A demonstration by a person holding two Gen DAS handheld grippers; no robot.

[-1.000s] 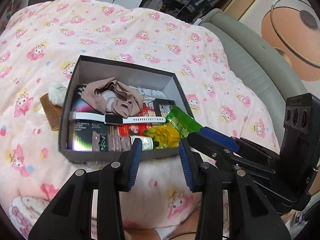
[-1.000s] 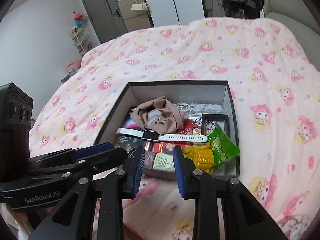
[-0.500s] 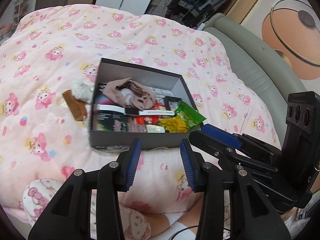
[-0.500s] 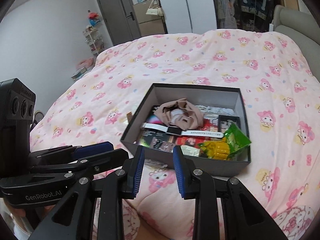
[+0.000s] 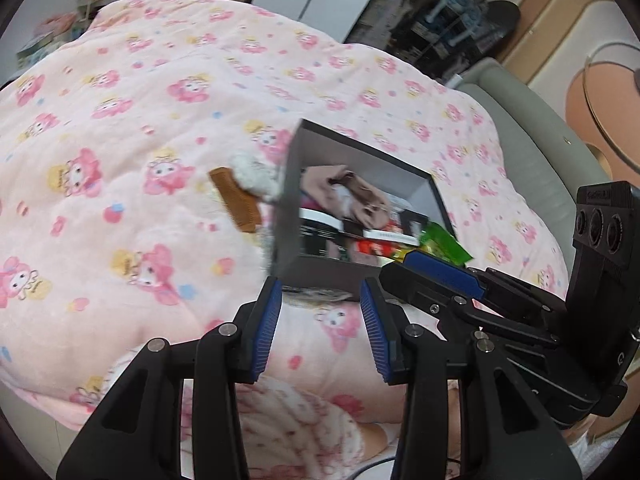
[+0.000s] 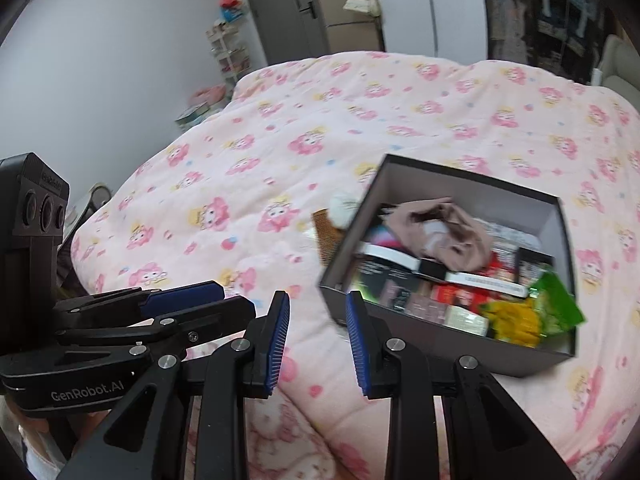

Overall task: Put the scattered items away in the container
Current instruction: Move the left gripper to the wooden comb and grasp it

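Observation:
A grey open box lies on the pink quilt. It holds a beige cloth, a white-strapped watch, a green and yellow packet and several small packs. Outside the box, against its left wall, lie a brown comb and a white fluffy item. My left gripper is open with nothing between its fingers, hanging short of the box's near corner. My right gripper is also open and holds nothing, just left of the box's near corner.
The pink cartoon-print quilt covers the whole bed, with wide bare quilt to the left of the box. A grey padded bed end rises on the right. A person's patterned clothing shows below the grippers. Doors and shelves stand beyond the bed.
Both grippers have drawn back from the box and swung left, so the box now sits farther off and to the right. The comb and fluffy item have come into fuller view.

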